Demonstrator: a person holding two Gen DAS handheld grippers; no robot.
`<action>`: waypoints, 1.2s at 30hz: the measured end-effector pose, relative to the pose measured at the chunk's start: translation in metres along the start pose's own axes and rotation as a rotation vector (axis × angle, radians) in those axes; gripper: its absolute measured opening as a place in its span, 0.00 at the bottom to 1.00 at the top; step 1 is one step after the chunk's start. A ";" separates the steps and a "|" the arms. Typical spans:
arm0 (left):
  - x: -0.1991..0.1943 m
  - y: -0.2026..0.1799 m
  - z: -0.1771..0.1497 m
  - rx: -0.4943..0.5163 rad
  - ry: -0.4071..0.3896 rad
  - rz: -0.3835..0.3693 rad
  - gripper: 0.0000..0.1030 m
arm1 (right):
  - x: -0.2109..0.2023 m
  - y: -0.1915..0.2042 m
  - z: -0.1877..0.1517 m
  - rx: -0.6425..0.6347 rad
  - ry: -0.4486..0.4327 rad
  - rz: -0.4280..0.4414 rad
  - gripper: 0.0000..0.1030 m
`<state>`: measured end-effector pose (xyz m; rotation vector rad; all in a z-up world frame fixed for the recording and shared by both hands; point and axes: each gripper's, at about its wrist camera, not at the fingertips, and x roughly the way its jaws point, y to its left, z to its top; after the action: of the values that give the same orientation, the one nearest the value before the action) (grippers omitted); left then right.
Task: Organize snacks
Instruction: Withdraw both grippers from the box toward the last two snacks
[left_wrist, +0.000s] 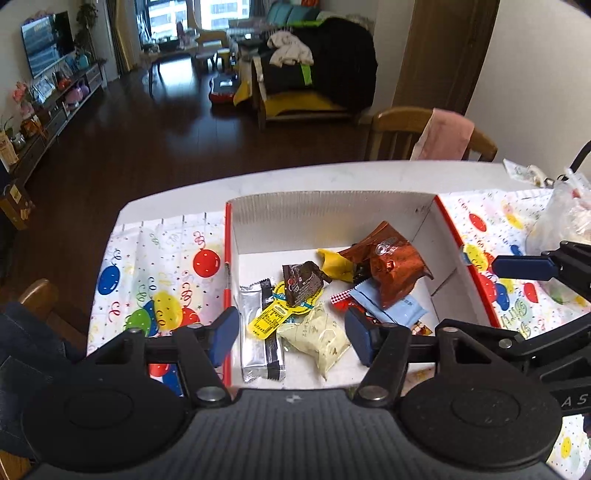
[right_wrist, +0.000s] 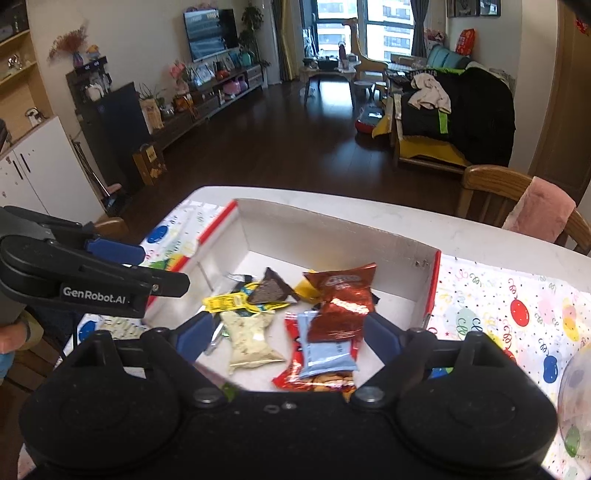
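1. The left tool hangs over the near end of the open box, its jaws spread wide and holding nothing. Just ahead of its left finger lies a silver sachet; the right wrist view shows almost none of it, since the right tool's left finger covers it.
2. Between the left tool's fingers lie a yellow tab packet and a cream pouch, with a dark brown wrapper just beyond them.
3. The right tool is also wide and holds nothing. Between its fingers lie the cream pouch, a pale blue packet on a red bag, and a copper foil bag overlapping the blue one.
4. The red bag's near end is cut off by the tool body. In the left wrist view only a sliver of it shows.
5. Right of the right tool, on the balloon-print cloth that covers the worktop, a clear bag is blurred; its contents cannot be made out.
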<state>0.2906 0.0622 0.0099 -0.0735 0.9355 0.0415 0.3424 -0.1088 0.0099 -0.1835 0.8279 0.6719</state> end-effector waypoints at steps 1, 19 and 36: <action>-0.006 0.001 -0.003 0.000 -0.014 -0.004 0.63 | -0.003 0.003 -0.001 0.000 -0.004 0.007 0.86; -0.083 0.037 -0.073 -0.014 -0.128 -0.016 0.78 | -0.040 0.055 -0.040 -0.029 -0.057 0.076 1.00; -0.065 0.067 -0.186 -0.098 -0.025 0.086 0.78 | -0.008 0.100 -0.099 -0.064 0.035 0.124 1.00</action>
<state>0.0980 0.1139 -0.0505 -0.1232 0.9106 0.1678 0.2153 -0.0743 -0.0414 -0.2030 0.8566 0.8140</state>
